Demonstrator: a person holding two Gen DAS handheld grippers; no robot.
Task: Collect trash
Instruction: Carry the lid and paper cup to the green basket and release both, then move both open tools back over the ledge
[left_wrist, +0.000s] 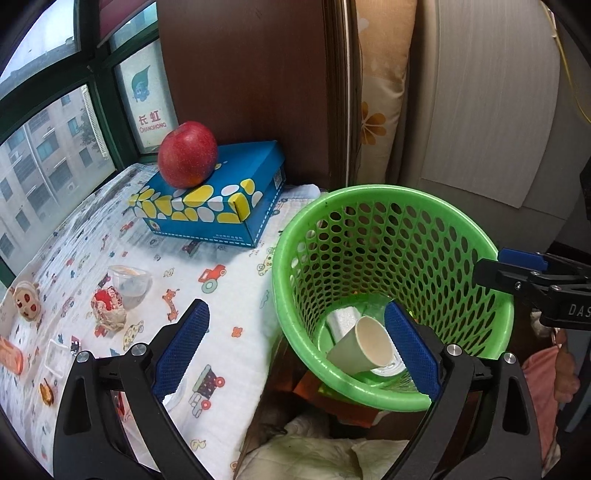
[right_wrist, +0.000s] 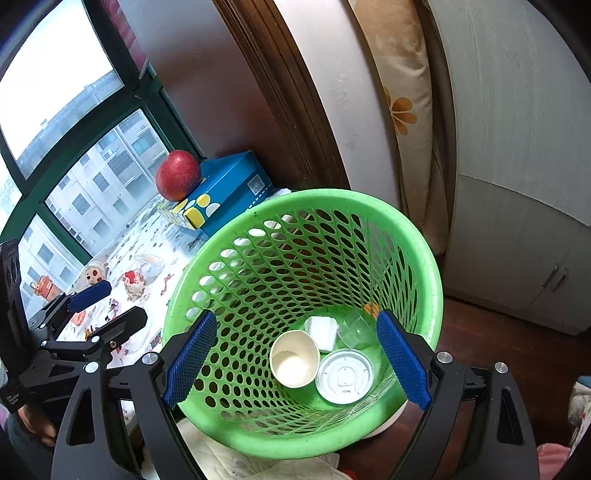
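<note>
A green perforated trash basket (left_wrist: 402, 199) (right_wrist: 424, 258) stands beside the table. Inside lie a paper cup (left_wrist: 364, 349) (right_wrist: 294, 358), a white lid (right_wrist: 345, 376), a white foam piece (right_wrist: 322, 332) and a clear plastic cup (right_wrist: 354, 330). On the table are a crumpled red-white wrapper (left_wrist: 107, 308) (right_wrist: 133, 282) and a clear plastic cup (left_wrist: 129, 282) (right_wrist: 149, 266). My left gripper (left_wrist: 295, 354) is open and empty, spanning the table edge and the basket rim. My right gripper (right_wrist: 295, 358) is open and empty above the basket.
A red apple (left_wrist: 187, 154) sits on a blue tissue box (left_wrist: 221, 199) at the back of the table. Small toys and snack items (left_wrist: 26, 301) lie at the table's left. A patterned cloth (left_wrist: 229, 280) covers the table. A window is on the left, a cabinet (right_wrist: 517, 221) on the right.
</note>
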